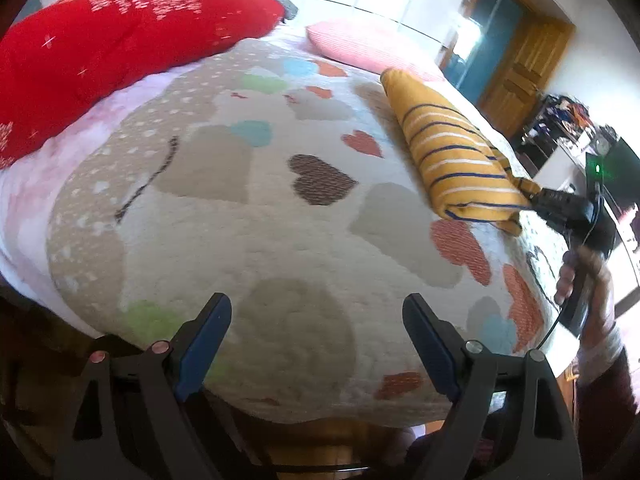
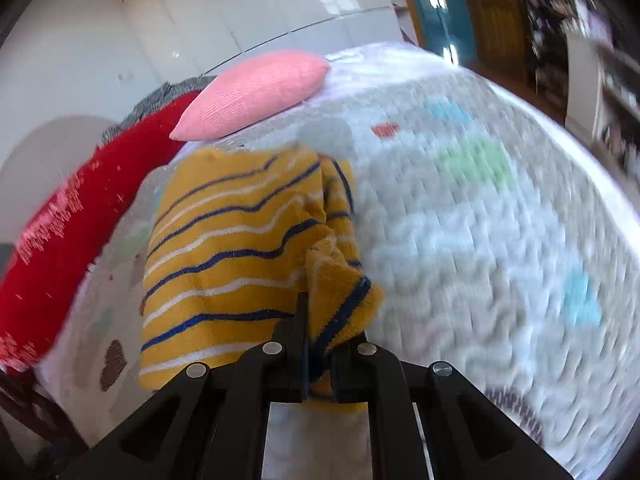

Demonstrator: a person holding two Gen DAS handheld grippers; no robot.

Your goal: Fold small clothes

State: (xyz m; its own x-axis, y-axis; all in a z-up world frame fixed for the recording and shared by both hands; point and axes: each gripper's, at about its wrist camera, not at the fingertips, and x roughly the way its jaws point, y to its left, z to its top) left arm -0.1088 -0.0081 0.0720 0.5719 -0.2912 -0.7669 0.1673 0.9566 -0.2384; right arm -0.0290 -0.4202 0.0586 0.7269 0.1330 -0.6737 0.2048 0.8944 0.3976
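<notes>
On the bed (image 1: 280,216), striped garment (image 2: 232,256) looks folded, right gripper (image 2: 316,344) fingers clamped on its corner, left gripper (image 1: 316,344) wide open, empty; placing remains.

A bedroom in a home

We see a bed (image 1: 280,216) under a heart-patterned blanket, a pink pillow (image 2: 256,92) and a red cushion (image 1: 120,40) at its far edge, glossy white wardrobe doors (image 2: 248,12) behind, a wooden door (image 1: 524,64) beyond the far corner, and cluttered shelves (image 1: 560,120) beside it.
</notes>
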